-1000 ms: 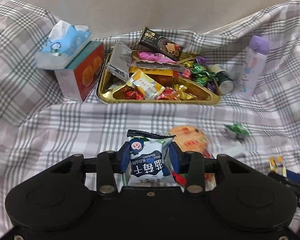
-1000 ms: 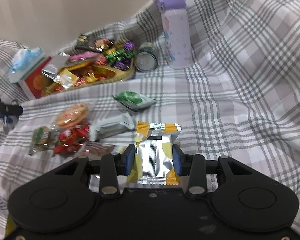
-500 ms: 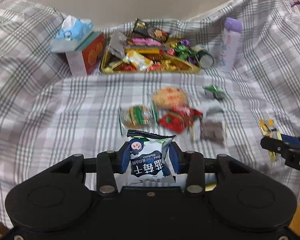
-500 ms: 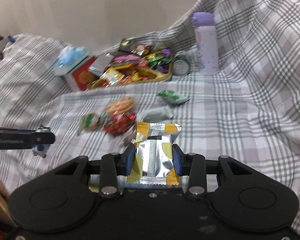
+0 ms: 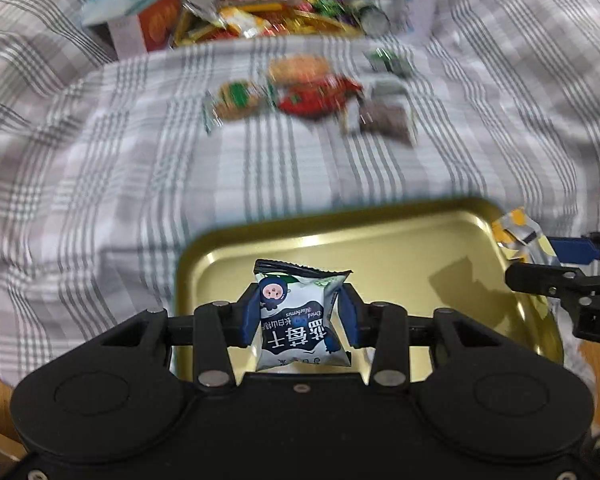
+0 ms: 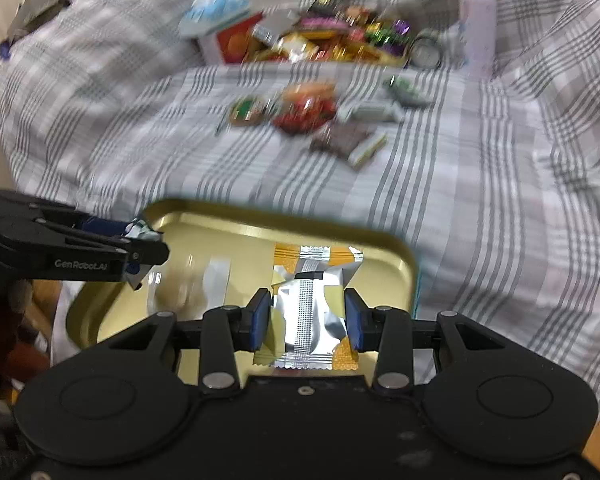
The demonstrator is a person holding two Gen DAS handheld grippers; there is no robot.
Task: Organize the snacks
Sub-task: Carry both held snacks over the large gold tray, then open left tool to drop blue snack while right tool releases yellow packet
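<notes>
White blueberry packet [image 5: 300, 316] clamped upright between the blue fingers [image 5: 249, 316] of the left gripper [image 5: 300, 318], now poised over the bare gold tray [image 5: 400, 240] that was out of sight half a second ago. Silver-and-orange packet [image 6: 309, 312] likewise pinched by the right gripper [image 6: 306, 318], above the same tray [image 6: 396, 256], toward its 3 o'clock edge. Both views pulled back toward the near edge of the plaid-covered surface [image 5: 100, 160] since the earlier frames; far items smaller and blurred.

From the left wrist view, right gripper [image 5: 540, 264] entering at 3 o'clock, its packet [image 5: 516, 236] at the tray's right rim. From the right wrist view, left gripper [image 6: 140, 248] entering at 9 o'clock over the tray's left corner.

Beyond the tray, at 12 o'clock, loose snacks lying on the cloth: a round green-labelled pack [image 5: 238, 100], a red pack [image 5: 320, 96], an orange round pack [image 5: 300, 68], a brown pack [image 5: 386, 120], a green candy [image 5: 388, 60]. Farther off at 12 o'clock, a second gold tray heaped with sweets [image 5: 268, 16], with a tissue box [image 5: 128, 4] at its 9 o'clock side, and a can [image 5: 374, 20] and a lilac bottle [image 6: 476, 20] at its 3 o'clock side. Nothing between the held packets and the tray floor.
</notes>
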